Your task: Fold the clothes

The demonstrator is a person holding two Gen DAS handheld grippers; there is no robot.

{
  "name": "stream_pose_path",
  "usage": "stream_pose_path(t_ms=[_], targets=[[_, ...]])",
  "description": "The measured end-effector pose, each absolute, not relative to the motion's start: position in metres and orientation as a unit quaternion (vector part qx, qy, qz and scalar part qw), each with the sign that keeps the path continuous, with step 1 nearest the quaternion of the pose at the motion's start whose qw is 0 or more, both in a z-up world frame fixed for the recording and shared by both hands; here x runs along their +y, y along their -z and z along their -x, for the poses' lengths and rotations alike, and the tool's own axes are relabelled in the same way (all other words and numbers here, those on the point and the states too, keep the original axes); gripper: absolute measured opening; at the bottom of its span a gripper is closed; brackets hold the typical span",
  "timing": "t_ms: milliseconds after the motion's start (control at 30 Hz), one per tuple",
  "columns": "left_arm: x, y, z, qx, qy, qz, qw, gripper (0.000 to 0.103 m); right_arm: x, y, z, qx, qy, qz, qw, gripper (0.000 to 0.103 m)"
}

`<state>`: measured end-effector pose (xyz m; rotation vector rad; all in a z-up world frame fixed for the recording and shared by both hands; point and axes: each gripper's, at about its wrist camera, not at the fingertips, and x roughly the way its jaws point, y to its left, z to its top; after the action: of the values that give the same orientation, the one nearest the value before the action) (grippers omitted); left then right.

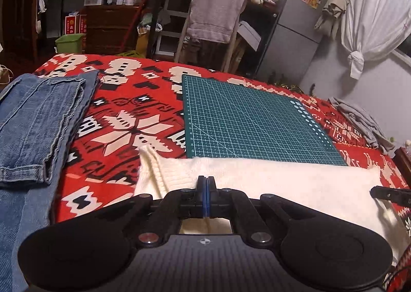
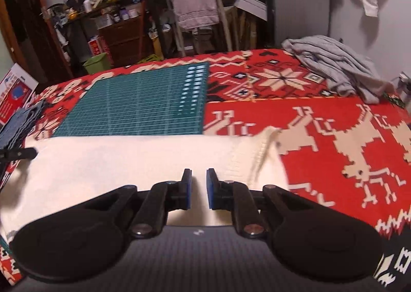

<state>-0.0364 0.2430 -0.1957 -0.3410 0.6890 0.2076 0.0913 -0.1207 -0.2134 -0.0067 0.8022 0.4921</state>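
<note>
White knitted sweater (image 1: 269,179), folded into a long band, is lying across the near edge of the surface covered by a red patterned blanket (image 1: 123,122); whether that is a bed or a counter, cannot tell. Its long axis is running left to right, its far edge overlapping the near edge of the green gridded cutting mat (image 1: 246,117). A ribbed end (image 1: 159,171) is sitting at the left, another ribbed edge (image 2: 259,153) at the right.

Left gripper (image 1: 205,184) is sitting over the left part of the band, its fingers pressed together; no fabric is showing between them, so cannot tell if cloth is pinched. Right gripper (image 2: 199,176) is hovering over the right part, its fingers parted with the white knit visible through the gap, holding nothing. Each gripper tip is poking into the other's view at the sweater's ends.

Key relation: the band is lying directly under and ahead of both pairs of fingers, crosswise to their pointing direction; each gripper is nearest its own end. The next fold probably means bringing one end over toward the other along the long axis.

Folded blue denim jeans (image 1: 38,122) are lying far left, well apart. Crumpled grey garment (image 2: 336,66) is waiting at far right, unfolded.
</note>
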Motion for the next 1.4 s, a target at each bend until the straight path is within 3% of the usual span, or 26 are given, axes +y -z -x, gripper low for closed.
stream_pose_path(t_ms=[367,400,567,733,967,1167,1400], targets=[[0.267,0.204,0.014,0.327,-0.111,0.184,0.920,0.007,-0.111,0.214,-0.108,0.379,-0.236,0.000,0.895,0.014],[0.269,0.205,0.015,0.329,-0.123,0.180,0.919,0.003,-0.113,0.216,-0.109,0.379,-0.231,0.002,0.896,0.013],[0.274,0.206,0.024,0.326,-0.127,0.177,0.920,0.003,-0.124,0.218,-0.115,0.381,-0.232,-0.012,0.895,0.007],[0.270,0.197,0.028,0.316,-0.130,0.183,0.922,0.003,-0.121,0.208,-0.109,0.372,-0.232,-0.013,0.899,0.015],[0.246,0.180,0.040,0.306,-0.079,0.211,0.925,0.004,-0.111,0.195,-0.083,0.374,-0.267,-0.013,0.888,0.015],[0.223,0.199,0.051,0.339,-0.059,0.215,0.914,0.004,-0.107,0.207,-0.062,0.394,-0.277,0.000,0.876,0.015],[0.238,0.199,0.071,0.336,-0.086,0.235,0.908,0.004,-0.144,0.214,-0.062,0.400,-0.236,-0.025,0.885,0.008]])
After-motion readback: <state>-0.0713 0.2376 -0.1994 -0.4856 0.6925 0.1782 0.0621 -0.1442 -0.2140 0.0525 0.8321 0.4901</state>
